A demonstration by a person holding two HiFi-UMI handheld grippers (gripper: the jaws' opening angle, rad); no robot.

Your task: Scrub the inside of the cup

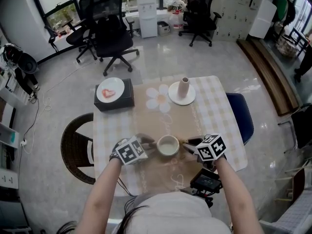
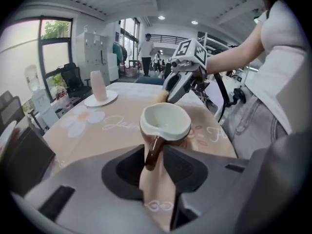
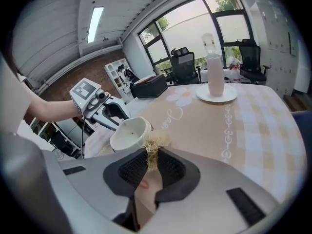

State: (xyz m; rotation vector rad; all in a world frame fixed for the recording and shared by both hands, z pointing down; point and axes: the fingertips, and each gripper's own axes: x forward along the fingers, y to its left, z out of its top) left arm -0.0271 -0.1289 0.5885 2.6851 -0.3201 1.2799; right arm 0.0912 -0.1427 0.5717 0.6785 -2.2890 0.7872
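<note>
A cup (image 1: pixel 168 145), white inside and brown outside, is held just above the table near its front edge. My left gripper (image 1: pixel 146 144) is shut on the cup's brown handle (image 2: pixel 152 151), so the cup (image 2: pixel 165 123) stands upright in the left gripper view. My right gripper (image 1: pixel 187 144) is shut on a straw-coloured fibre scrubber (image 3: pixel 153 145). The scrubber's tuft sits beside the rim of the cup (image 3: pixel 129 133), outside it. In the left gripper view my right gripper (image 2: pixel 171 90) shows just behind the cup.
A pink vase (image 1: pixel 184 87) stands on a white plate (image 1: pixel 182 97) at the table's far side. At the far left corner a black box (image 1: pixel 114 100) carries a white dish (image 1: pixel 110 89). A wicker chair (image 1: pixel 77 147) is left of the table, a blue one (image 1: pixel 242 116) right.
</note>
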